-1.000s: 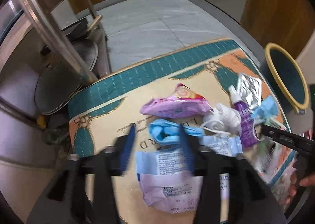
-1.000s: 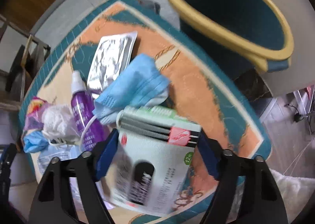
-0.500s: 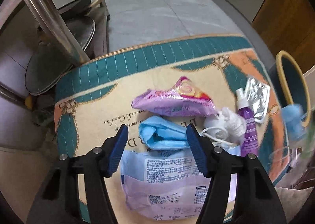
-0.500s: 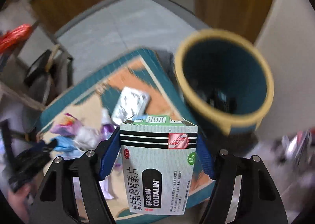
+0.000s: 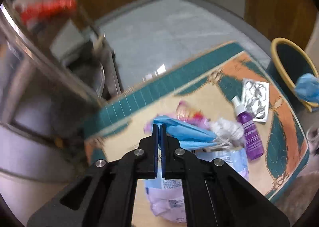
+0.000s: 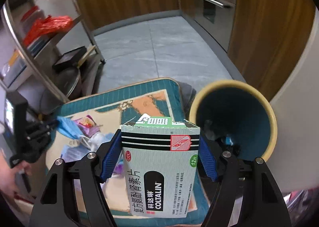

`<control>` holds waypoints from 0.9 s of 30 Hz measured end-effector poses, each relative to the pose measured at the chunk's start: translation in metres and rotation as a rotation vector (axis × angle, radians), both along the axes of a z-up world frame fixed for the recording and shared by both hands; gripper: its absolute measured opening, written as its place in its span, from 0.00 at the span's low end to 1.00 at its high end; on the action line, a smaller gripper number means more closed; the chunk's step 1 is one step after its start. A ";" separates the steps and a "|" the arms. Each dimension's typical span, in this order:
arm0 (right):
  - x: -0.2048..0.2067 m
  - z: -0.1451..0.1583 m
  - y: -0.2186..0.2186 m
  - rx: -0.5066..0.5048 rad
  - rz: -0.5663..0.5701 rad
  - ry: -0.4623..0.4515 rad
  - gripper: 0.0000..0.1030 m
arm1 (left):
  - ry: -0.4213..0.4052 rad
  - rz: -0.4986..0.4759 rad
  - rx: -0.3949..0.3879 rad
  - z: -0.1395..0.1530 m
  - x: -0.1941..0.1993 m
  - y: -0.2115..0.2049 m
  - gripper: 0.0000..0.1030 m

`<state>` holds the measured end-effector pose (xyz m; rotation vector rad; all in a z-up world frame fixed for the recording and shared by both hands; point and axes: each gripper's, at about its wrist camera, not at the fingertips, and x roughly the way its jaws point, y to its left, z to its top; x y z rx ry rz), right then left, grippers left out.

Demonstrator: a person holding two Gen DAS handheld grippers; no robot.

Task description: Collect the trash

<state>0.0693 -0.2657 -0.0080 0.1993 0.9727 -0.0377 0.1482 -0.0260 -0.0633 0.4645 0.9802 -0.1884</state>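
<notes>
Grey floor tiles and wooden cabinets fill the upper frame, and a patterned tabletop (image 5: 229, 79) sits at centre with the trash on it. At lower centre of the left view, the left hand-held gripper (image 5: 159, 127) is clenched on a blue face mask (image 5: 187, 131), beside a purple spray bottle (image 5: 249, 127) and a foil packet (image 5: 256, 99). At lower centre of the right view, the right hand-held gripper (image 6: 159, 157) grasps a medicine box (image 6: 161, 167), with the teal bin (image 6: 273, 127) at right.
</notes>
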 end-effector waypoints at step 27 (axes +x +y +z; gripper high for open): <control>0.007 -0.005 -0.023 0.163 0.043 0.035 0.70 | -0.002 -0.341 -0.358 0.035 -0.035 -0.070 0.54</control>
